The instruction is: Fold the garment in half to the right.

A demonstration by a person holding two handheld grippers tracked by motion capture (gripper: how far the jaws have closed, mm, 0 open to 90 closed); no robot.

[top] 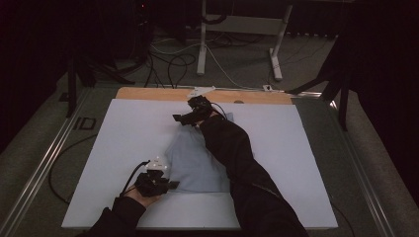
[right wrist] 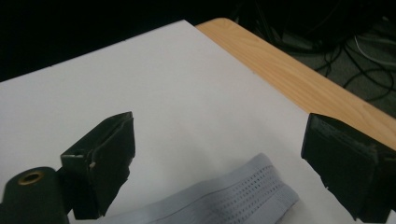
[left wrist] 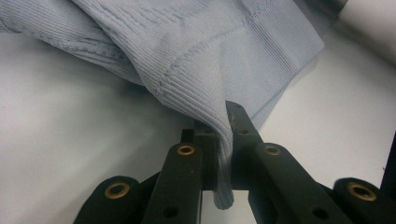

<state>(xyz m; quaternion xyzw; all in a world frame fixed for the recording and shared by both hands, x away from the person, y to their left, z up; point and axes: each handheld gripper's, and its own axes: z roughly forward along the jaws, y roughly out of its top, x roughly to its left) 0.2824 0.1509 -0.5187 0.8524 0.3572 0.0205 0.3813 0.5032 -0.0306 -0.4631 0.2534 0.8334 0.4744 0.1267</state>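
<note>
The left hand-held gripper [left wrist: 219, 140], low at the table's [top: 123, 128] near side, is pinching a ribbed edge of the knit [left wrist: 196, 51], which is draping away ahead of it. The right arm [top: 232, 148] is reaching far across (sleeve lying over the knit), its hand-held gripper [right wrist: 217, 158] spread wide just above the knit's far edge.

High view overhead; gripper views close, share garment [top: 195, 165]

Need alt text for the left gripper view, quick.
The left gripper is shut on a fold of a pale blue ribbed knit garment, pinched between its two black jaws. The rest of the cloth lies ahead on a white surface.
</note>
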